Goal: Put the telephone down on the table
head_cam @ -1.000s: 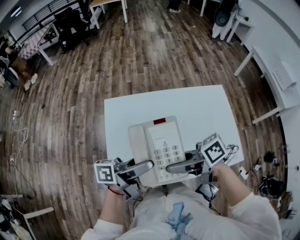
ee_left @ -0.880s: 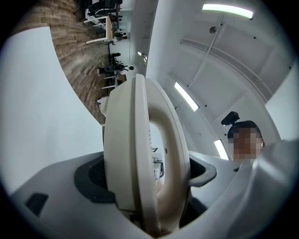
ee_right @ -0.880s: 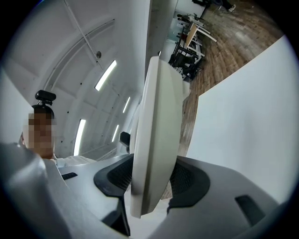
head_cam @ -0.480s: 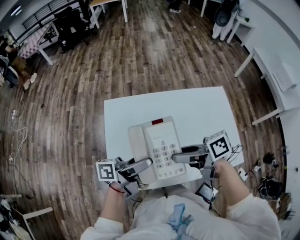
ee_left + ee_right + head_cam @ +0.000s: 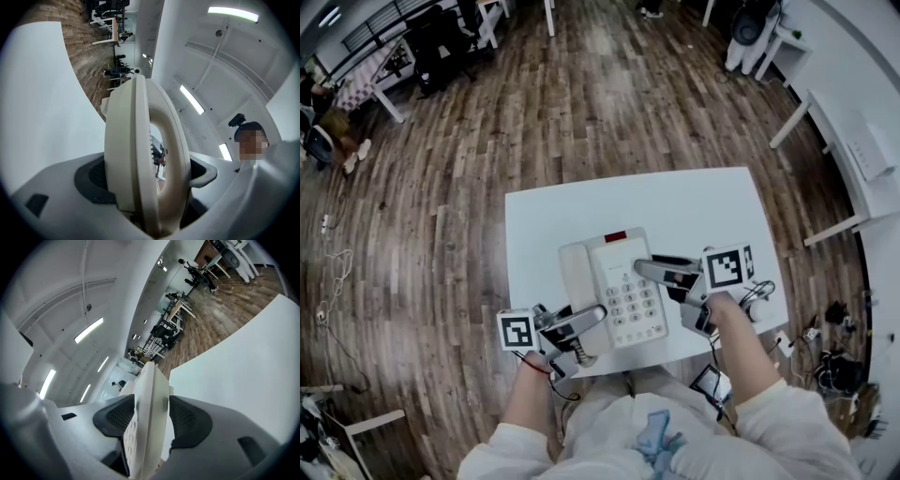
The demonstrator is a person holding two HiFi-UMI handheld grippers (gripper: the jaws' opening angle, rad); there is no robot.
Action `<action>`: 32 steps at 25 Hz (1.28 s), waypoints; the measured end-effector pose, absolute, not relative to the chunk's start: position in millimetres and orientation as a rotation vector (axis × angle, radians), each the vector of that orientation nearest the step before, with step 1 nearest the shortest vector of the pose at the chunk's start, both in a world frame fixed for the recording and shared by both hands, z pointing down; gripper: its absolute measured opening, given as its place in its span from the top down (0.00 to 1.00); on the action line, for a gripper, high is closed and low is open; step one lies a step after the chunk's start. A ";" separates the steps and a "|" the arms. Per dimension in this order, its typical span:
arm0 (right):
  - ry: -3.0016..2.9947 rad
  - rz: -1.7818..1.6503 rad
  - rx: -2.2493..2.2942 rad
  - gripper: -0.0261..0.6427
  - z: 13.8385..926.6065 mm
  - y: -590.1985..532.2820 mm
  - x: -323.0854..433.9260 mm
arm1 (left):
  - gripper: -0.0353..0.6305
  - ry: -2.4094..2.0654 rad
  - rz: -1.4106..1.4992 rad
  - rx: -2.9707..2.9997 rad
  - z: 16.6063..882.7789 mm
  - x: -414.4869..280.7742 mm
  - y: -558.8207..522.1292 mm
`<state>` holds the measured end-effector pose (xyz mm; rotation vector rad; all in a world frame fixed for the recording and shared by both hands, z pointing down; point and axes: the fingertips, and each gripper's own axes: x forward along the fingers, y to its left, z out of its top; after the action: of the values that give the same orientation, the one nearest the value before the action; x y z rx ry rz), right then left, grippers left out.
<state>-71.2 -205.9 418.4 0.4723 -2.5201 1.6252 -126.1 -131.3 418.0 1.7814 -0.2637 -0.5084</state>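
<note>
A cream telephone (image 5: 619, 291) with its handset on the left lies flat over the near part of the white table (image 5: 675, 206). My left gripper (image 5: 595, 317) is shut on its near left corner. In the left gripper view the handset and base (image 5: 140, 140) fill the gap between the pads of the left gripper (image 5: 147, 178). My right gripper (image 5: 645, 269) reaches in from the right beside the keypad. Its jaws are opening. The telephone's right edge (image 5: 149, 394) stands between the pads of the right gripper (image 5: 151, 417), which no longer clamp it.
The table's front edge runs just below the telephone, with the person's lap under it. Wooden floor surrounds the table. Another white desk (image 5: 862, 159) stands far right. Chairs and desks (image 5: 441, 47) stand at the far left. Cables (image 5: 759, 298) trail by the right hand.
My right gripper has slid along the telephone's right side, from its near corner away from me to beside the keypad's top. The telephone has shifted slightly farther onto the table. The left gripper has barely moved.
</note>
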 end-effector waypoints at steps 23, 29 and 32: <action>-2.314 1.747 0.778 0.61 597.8 -261.0 -35.3 | 0.32 -0.299 -0.333 1.641 575.4 -98.0 -185.0; -2.351 1.725 0.776 0.61 622.3 -271.8 -33.3 | 0.32 -0.274 -0.294 1.643 599.8 -89.3 -191.3; -2.340 1.729 0.789 0.61 628.1 -275.1 -31.5 | 0.32 -0.262 -0.287 1.631 605.6 -86.3 -194.3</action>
<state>-31.5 -275.1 628.1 0.7886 -2.3401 1.7290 -86.3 -194.3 605.6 1.6305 -0.2621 -0.2866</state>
